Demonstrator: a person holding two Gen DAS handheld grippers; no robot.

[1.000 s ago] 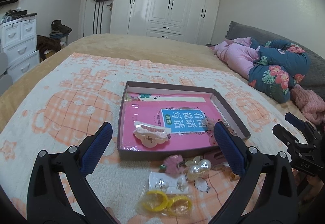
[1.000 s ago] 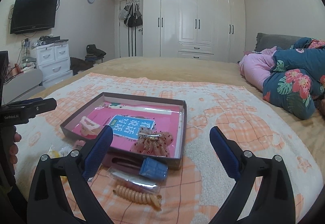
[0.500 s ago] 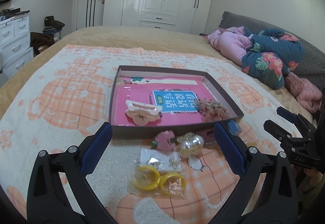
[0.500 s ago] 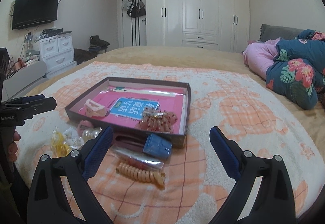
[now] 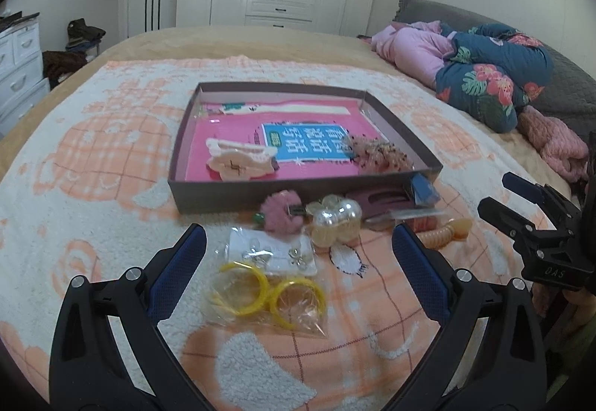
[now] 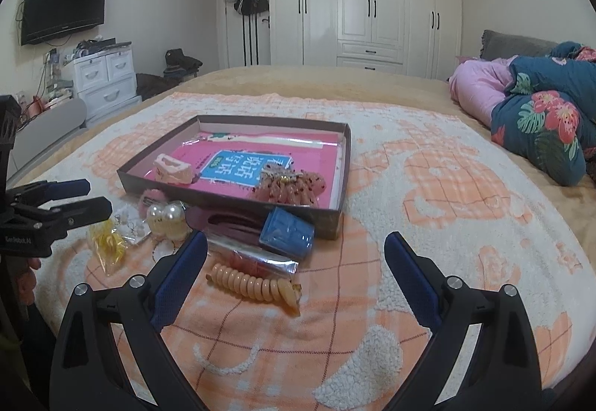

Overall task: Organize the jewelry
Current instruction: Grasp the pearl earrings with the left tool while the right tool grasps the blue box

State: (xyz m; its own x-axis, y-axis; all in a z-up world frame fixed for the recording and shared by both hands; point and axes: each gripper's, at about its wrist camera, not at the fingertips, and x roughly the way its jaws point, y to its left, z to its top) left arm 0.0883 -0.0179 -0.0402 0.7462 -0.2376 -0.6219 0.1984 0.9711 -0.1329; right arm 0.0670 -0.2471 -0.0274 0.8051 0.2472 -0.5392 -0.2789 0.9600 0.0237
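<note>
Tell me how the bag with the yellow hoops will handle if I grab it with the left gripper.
Probably floppy: the bag is thin crinkled clear plastic, so it should sag. Likely light, with only two thin hoops inside. Its glossy film may slip, and the hoops could slide; pinching a hoop through the plastic seems safer. The left gripper is open above it.

A hair claw [image 5: 238,159] is seen inside the box [image 5: 238,195], with bagged bangles [image 5: 266,293] lying before it on the blanket [image 5: 93,157].

Soft, even indoor light; ceiling lamps glare on the glossy wardrobe [image 6: 357,1]. Strong fisheye bending, dark vignetted corners, slight blur at edges.
</note>
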